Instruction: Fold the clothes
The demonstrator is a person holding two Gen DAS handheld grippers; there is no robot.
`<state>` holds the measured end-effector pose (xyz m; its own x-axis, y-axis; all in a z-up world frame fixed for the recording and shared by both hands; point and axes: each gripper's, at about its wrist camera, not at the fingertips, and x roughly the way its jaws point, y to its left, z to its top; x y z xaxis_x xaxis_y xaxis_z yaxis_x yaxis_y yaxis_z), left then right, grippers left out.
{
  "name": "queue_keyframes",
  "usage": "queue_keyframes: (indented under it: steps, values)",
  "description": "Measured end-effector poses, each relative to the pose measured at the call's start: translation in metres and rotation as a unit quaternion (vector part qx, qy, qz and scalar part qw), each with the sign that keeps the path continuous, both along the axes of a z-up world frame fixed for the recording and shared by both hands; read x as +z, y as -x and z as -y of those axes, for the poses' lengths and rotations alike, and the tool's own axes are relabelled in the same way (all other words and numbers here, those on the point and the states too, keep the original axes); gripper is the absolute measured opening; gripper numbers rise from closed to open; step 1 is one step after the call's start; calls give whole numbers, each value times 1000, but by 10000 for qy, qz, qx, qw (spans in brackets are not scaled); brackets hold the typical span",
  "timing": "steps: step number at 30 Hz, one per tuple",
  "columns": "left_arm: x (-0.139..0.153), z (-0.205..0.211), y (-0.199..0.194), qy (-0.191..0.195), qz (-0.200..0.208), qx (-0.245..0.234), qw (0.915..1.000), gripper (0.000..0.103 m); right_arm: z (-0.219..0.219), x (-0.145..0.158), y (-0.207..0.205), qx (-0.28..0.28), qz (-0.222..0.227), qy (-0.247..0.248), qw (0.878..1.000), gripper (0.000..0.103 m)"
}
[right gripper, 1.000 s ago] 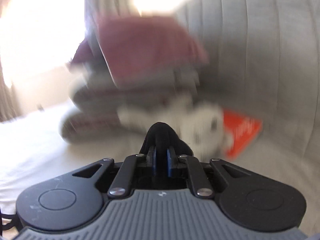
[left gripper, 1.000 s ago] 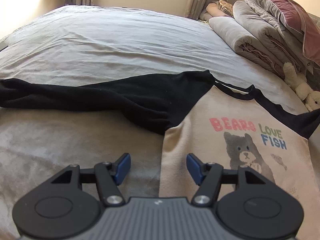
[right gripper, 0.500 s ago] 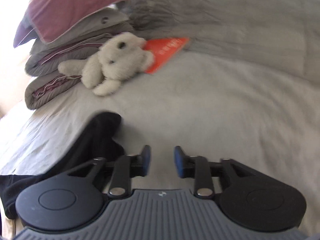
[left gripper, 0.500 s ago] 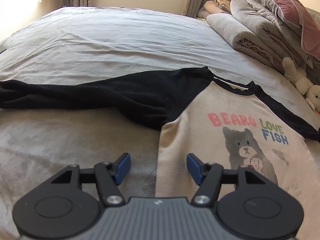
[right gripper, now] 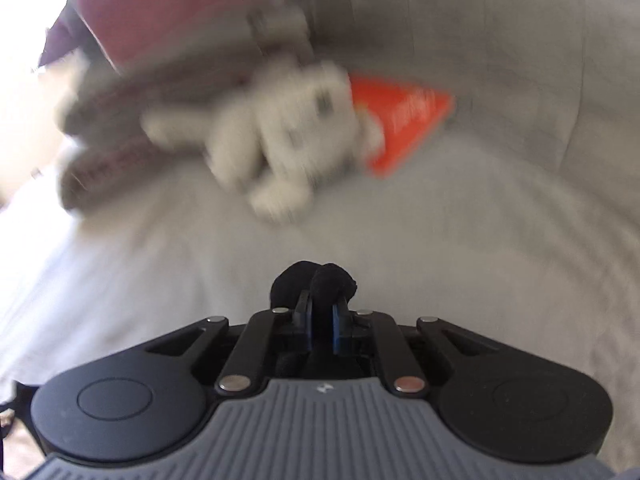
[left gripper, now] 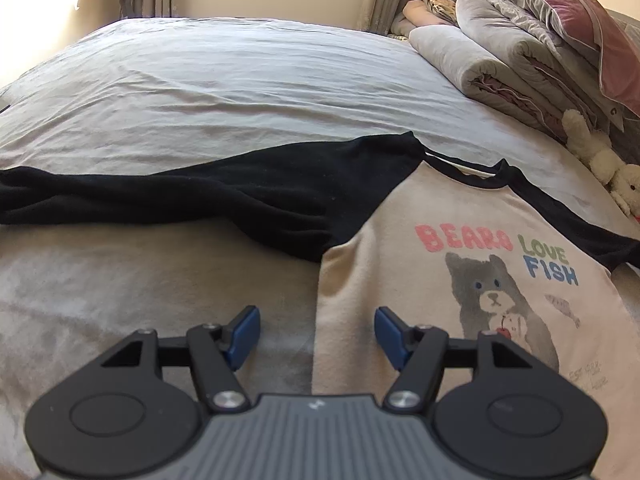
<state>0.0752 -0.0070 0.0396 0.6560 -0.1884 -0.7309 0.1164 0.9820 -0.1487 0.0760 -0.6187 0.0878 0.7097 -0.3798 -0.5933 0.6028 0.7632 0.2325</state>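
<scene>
Left wrist view: the raglan tee (left gripper: pixel 432 272) lay flat on the bed (left gripper: pixel 240 88), cream body w/ black sleeves & black neck trim. Print on the chest read "BEARS" in pink, "LOVE" in green, "FISH" in blue, above a grey bear and a small fish. Some small script sat lower right on the shirt, too tiny to read. One black sleeve (left gripper: pixel 160 200) stretched out to the left across the grey sheet. The left gripper (left gripper: pixel 317 330) hung over the tee's side edge, blue pads well apart, nothing between them but air; the edge ran under the gap. Folded quilts (left gripper: pixel 512 60) were stacked at the right w/ a maroon pillow (left gripper: pixel 580 12) on top, a cream plush toy (left gripper: pixel 600 156) just below them. Curtains and a pale wall stood behind the bed; bright sun at far left.

Right wrist view: heavily blurred. The right gripper (right gripper: pixel 321 322) had its jaws closing, pads nearly together, w/ a bunch of black fabric (right gripper: pixel 316 280) pinched between them, prob. the tee's other sleeve. Beyond it was grey bedding, the plush toy (right gripper: pixel 280 140) closer up, and an orange packet (right gripper: pixel 400 120) beside it, which the left view didn't show; its white lettering was unreadable. The shirt's print was out of this view.
</scene>
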Motion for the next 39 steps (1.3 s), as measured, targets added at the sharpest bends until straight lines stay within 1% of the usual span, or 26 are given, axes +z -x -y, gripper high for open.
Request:
queue_keyframes:
  steps: [1,3,5,6,7,8,9,11,13,14,16,17,18,20,24,25,26,28,29,30,31,33,35,36,37,39]
  values:
    - [0,0,0,6,3,-8,10000,65,-7,7,21,60,453,27,9990,9]
    - [1,2,1,4,2,-29,10000,65,-19,19,62,162,1293,59,9915,9]
    - [0,5,2,-11,11,-75,10000,65,-16,-5,92,-14,1151,-234,9931,11]
    - [0,6,3,-35,21,-101,9999,65,-13,-18,106,-100,1054,-405,9936,22]
    - [0,7,4,-67,32,-122,9999,65,-4,-42,115,-185,773,-749,9940,24]
    - [0,8,4,-98,43,-143,9998,65,4,-64,126,-374,490,-1059,9925,25]
    - [0,10,5,-130,55,-164,9998,65,12,-85,138,-542,276,-1347,9890,19]
    - [0,9,5,-128,57,-160,9998,65,17,-97,169,-574,833,-1591,9821,19]
    - [0,7,4,-104,51,-140,9998,65,13,-87,176,-517,621,-1319,9880,24]
    - [0,6,3,-92,46,-126,9999,65,10,-78,173,-450,495,-1048,9922,31]
    - [-1,6,2,-68,35,-96,9999,65,4,-60,165,-309,257,-513,9979,35]
    - [-1,7,2,-74,37,-93,9999,65,3,-53,158,-202,241,-319,9990,46]
    - [-1,8,2,-94,43,-103,9999,65,3,-46,151,-94,225,-125,9996,59]
    - [-2,10,2,-156,63,-138,9998,66,7,-37,129,148,102,130,9998,72]
    - [-2,10,3,-182,79,-182,9996,66,22,-39,81,231,-489,553,9970,72]
    - [-1,9,3,-156,73,-179,9997,66,26,-43,71,392,-645,560,9956,72]
    - [-1,8,3,-123,65,-173,9998,66,28,-49,64,566,-903,531,9929,70]
    - [-1,6,2,-81,46,-161,9998,66,32,-59,49,876,-1394,485,9852,46]
    - [-1,6,2,-73,39,-160,9998,66,32,-60,52,755,-1460,564,9848,16]
    - [-1,6,2,-73,41,-164,9998,66,31,-59,55,631,-1485,632,9849,9]
    - [0,6,2,-72,47,-168,9998,66,32,-52,66,489,-1186,608,9899,9]
    - [1,6,3,-70,57,-173,9998,66,27,-30,95,211,-380,685,9967,9]
    - [1,7,4,-70,62,-185,9998,66,14,-5,134,-164,404,859,9953,9]
    - [0,8,4,-76,62,-189,9998,66,9,1,155,-392,740,739,9937,9]
    - [0,9,4,-90,60,-191,9998,66,9,0,170,-538,888,538,9931,9]
    - [-1,12,4,-126,64,-201,9997,66,11,-23,181,-680,560,293,9957,9]
